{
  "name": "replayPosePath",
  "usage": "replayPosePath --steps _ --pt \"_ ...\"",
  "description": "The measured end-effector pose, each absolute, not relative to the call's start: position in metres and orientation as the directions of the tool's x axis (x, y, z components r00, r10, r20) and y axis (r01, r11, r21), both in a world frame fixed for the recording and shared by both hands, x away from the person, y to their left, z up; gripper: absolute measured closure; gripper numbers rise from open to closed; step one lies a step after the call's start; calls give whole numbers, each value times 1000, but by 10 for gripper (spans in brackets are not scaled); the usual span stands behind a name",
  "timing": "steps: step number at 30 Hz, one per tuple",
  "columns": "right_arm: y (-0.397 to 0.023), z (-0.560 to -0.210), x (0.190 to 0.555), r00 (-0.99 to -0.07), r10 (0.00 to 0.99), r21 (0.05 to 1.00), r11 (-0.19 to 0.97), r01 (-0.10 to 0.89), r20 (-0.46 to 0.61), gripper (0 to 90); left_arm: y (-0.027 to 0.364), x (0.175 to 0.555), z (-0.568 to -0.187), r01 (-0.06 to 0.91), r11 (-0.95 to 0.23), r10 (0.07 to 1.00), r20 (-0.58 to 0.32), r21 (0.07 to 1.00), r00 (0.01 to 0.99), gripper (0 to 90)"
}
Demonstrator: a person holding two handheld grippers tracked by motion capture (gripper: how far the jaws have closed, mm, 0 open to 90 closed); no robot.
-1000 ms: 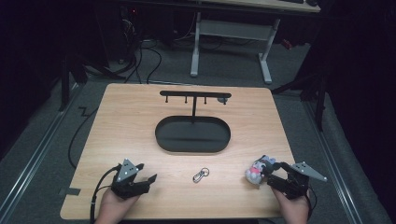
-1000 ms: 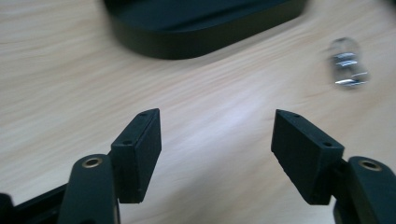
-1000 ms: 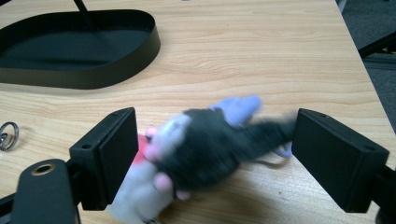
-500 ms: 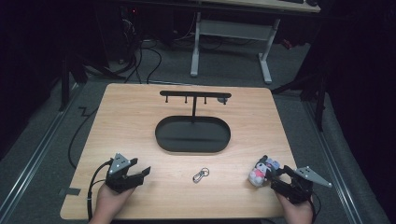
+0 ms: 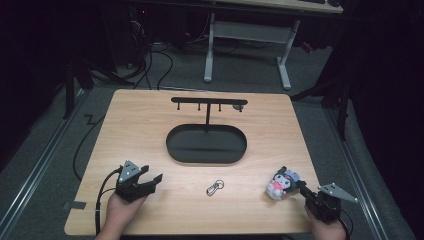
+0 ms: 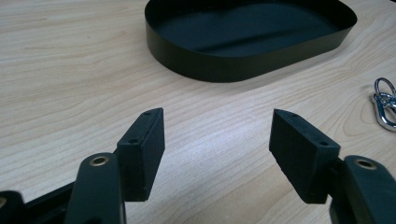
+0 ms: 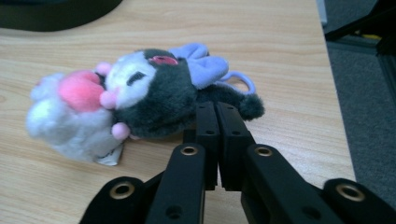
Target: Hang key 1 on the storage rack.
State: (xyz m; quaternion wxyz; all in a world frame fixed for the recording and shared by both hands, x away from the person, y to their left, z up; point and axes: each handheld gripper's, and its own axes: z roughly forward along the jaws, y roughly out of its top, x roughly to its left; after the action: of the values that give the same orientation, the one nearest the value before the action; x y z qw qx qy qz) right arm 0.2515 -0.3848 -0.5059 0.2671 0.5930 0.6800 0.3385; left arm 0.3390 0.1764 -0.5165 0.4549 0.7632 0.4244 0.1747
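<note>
The right gripper (image 7: 215,109) has just closed its fingers together, empty, touching the plush toy (image 7: 121,105) (lying on the desk (image 5: 150,125)). The left gripper (image 6: 217,140) keeps its fingers apart, with the black tray (image 6: 243,42) at its 12 o'clock.

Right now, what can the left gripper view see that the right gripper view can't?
The left gripper view has the left tongs wide open over bare wood, with a shiny metal clasp off to the side. The right gripper view instead has a plush toy lying on its side and the right tongs, which have just been closing and are shut, nothing visible between them, tips at the toy's dark head. Both views have the wooden table and the black tray, though the right gripper view catches just its edge.
</note>
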Motion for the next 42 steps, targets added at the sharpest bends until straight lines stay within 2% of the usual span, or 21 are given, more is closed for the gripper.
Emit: replayPosePath --steps 9,22,31,42 --pt "-373 -512 277 -207 977 762 102 640 42 887 191 323 -521 503 -238 824 -101 831 557 359" --pt "-334 -515 321 -355 935 756 219 616 18 867 224 293 -519 509 -195 868 -94 838 487 356" --pt "-337 -513 322 -336 942 761 198 618 28 868 227 291 -517 501 -184 871 -96 846 482 358" --pt "-346 -513 308 -320 947 761 182 623 35 820 215 301 -512 464 -199 850 -83 863 521 354"
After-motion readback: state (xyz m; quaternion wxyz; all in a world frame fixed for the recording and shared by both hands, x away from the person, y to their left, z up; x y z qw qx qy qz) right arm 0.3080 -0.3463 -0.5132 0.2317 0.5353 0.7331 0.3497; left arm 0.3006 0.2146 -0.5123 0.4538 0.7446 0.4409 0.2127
